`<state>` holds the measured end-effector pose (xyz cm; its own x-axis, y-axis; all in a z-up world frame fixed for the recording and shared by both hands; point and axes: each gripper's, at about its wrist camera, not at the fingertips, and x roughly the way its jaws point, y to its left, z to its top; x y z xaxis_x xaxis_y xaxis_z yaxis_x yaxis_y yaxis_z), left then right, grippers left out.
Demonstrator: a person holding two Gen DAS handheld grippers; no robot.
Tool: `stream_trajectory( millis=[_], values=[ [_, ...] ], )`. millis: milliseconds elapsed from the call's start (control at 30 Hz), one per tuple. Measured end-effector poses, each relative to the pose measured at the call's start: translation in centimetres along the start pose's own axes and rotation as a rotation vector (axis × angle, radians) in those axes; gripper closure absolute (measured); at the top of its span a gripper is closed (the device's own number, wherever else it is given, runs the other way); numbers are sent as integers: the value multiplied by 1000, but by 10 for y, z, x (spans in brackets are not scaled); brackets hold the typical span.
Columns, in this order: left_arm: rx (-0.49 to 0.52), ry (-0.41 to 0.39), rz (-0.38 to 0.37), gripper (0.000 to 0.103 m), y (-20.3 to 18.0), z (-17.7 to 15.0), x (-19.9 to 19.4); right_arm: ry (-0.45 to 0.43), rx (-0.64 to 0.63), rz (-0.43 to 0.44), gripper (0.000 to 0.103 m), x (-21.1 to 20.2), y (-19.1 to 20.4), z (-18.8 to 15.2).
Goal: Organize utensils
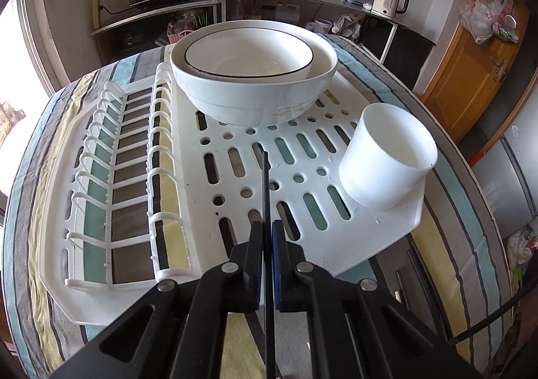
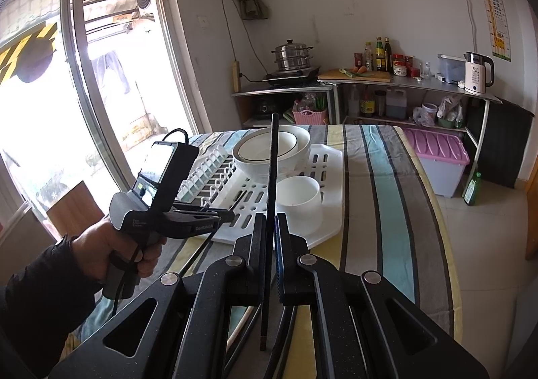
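Observation:
My left gripper (image 1: 267, 227) is shut on a thin black chopstick (image 1: 265, 184) that points out over the slotted white drying rack (image 1: 380, 231). A white cup (image 1: 386, 157) stands on the rack's near right corner, to the right of the chopstick tip. My right gripper (image 2: 269, 221) is shut on a second black chopstick (image 2: 273, 160), held upright in front of the rack. In the right wrist view a hand holds the left gripper (image 2: 232, 215) low at the rack's near edge, left of the cup (image 2: 297, 201).
Two nested white bowls (image 1: 252, 90) sit at the back of the rack, with a row of plate prongs (image 1: 111, 160) on its left. The table has a striped cloth (image 2: 386, 197). On the floor to the right are a purple-lidded bin (image 2: 437, 157) and a green bottle (image 2: 472, 189).

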<state>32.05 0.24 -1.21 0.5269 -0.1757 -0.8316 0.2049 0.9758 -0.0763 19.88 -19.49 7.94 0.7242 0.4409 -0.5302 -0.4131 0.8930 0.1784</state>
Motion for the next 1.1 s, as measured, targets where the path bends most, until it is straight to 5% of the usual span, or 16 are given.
stream_trajectory(
  millis=[533,1100],
  values=[
    [67,-275,-30,98,-15,27,-139,-64,-2,4,98,-13,0,24],
    [51,-395,-120,98,-38,99,-173,-172,11,-34,98,5,-25,98]
  ],
)
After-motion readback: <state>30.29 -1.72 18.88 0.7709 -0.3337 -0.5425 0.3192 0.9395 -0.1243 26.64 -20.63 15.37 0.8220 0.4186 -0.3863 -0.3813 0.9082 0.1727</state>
